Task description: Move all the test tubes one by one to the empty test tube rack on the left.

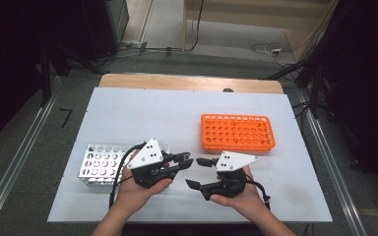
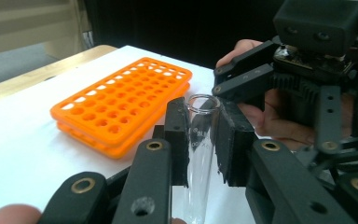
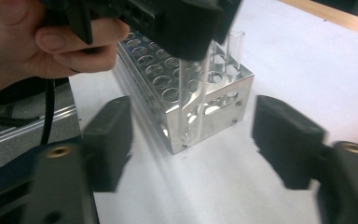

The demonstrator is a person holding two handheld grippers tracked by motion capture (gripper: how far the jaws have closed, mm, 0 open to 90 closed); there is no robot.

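Observation:
My left gripper (image 1: 184,160) is shut on a clear glass test tube (image 2: 196,196), which stands upright between its black pads (image 2: 177,140). In the right gripper view this tube (image 3: 193,93) hangs below the left gripper (image 3: 182,28), above the white table and in front of the silver metal rack (image 3: 214,112). My right gripper (image 1: 195,172) faces the left one from the right. Its jaws (image 3: 193,135) stand wide apart to either side of the tube's lower end and do not touch it. The orange plastic rack (image 1: 237,132) lies flat behind the right hand.
The silver rack (image 1: 101,162) stands at the front left of the white table top (image 1: 142,113). Another clear tube (image 3: 235,46) stands in a corner hole of it. The orange rack (image 2: 121,107) has many open holes. Dark floor and cables lie beyond the table.

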